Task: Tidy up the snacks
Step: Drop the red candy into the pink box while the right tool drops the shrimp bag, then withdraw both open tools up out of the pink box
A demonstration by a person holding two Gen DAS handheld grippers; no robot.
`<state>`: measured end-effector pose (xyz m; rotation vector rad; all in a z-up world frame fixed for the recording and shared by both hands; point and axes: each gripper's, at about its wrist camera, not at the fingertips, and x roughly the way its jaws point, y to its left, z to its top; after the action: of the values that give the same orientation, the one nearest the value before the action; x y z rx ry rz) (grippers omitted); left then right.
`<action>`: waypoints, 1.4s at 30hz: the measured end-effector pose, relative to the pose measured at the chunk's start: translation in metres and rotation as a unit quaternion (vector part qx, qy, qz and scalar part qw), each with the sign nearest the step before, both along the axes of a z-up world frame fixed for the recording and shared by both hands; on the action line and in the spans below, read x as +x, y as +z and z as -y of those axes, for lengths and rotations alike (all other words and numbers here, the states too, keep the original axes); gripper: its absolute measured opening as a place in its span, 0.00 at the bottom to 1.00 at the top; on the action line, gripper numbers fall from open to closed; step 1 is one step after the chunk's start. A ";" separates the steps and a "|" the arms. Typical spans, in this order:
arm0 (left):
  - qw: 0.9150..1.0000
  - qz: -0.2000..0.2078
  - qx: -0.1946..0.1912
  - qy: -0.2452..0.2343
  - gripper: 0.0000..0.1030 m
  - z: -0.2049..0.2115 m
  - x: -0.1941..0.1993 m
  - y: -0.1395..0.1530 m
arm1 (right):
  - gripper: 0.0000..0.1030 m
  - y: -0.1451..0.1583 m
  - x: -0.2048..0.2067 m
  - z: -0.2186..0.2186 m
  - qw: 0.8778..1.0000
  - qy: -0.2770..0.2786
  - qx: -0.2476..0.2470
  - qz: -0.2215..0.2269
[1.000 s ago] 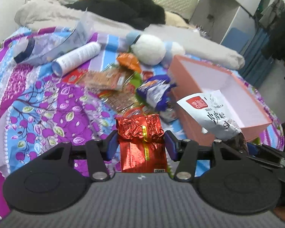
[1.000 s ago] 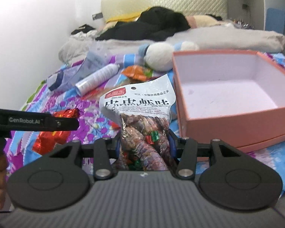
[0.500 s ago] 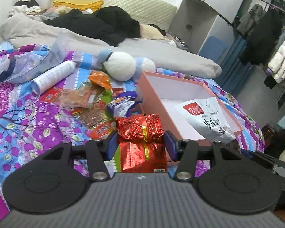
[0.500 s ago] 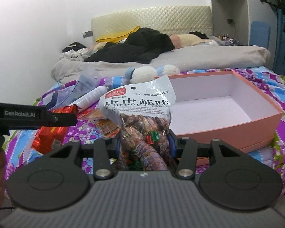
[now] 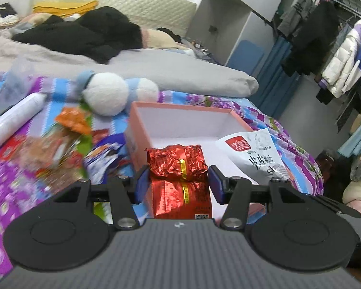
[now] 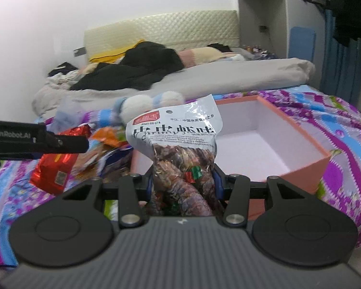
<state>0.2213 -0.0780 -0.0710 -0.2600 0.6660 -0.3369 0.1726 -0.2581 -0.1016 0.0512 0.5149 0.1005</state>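
My left gripper (image 5: 178, 184) is shut on a red foil snack pack (image 5: 179, 180), held above the near-left corner of the open pink box (image 5: 142, 132). My right gripper (image 6: 183, 185) is shut on a white and clear snack bag (image 6: 180, 149), which stands upright in front of the pink box (image 6: 300, 166). The box's white inside looks bare. In the right wrist view the red foil pack (image 6: 53, 168) hangs at the left under the left gripper's black body. In the left wrist view the white bag (image 5: 252, 154) shows at the right over the box.
Several loose snack packets (image 5: 67, 139) lie on the purple flowered bedspread (image 5: 9, 187) left of the box. A white tube (image 5: 12, 120) and a white and blue plush toy (image 5: 108, 94) lie behind them. Grey bedding and black clothes fill the far bed. Clothes hang at the right.
Both grippers rose and moved toward the pink box with their snacks still held. The box now sits right behind the red pack, and the view has swung to the right.
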 end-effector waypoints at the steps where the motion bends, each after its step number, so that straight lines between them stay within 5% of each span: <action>1: 1.000 0.000 0.001 -0.006 0.56 0.006 0.009 -0.001 | 0.47 0.000 0.008 0.005 1.000 -0.004 0.000 0.000; 7: 0.999 -0.021 0.005 -0.024 0.56 0.043 0.070 -0.012 | 0.47 -0.005 0.058 0.031 1.000 -0.019 0.001 -0.019; 21: 0.991 -0.122 0.037 -0.046 0.56 0.094 0.179 -0.055 | 0.47 -0.064 0.148 0.071 0.987 -0.032 -0.001 -0.154; 26: 0.989 -0.136 0.040 -0.046 0.58 0.099 0.184 -0.066 | 0.48 -0.074 0.152 0.077 0.984 -0.035 0.002 -0.174; 28: 0.988 -0.140 0.038 -0.046 0.66 0.099 0.183 -0.068 | 0.50 -0.075 0.151 0.077 0.984 -0.036 0.000 -0.177; 31: 0.989 -0.134 0.033 -0.047 0.69 0.094 0.176 -0.066 | 0.69 -0.073 0.153 0.079 0.984 -0.038 0.001 -0.174; 42: 0.996 -0.083 0.011 -0.040 0.69 0.063 0.133 -0.032 | 0.69 -0.044 0.120 0.071 0.993 -0.036 0.003 -0.116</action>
<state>0.3541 -0.1414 -0.1030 -0.2422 0.8454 -0.3873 0.2925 -0.3288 -0.1460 0.0887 0.7437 0.0251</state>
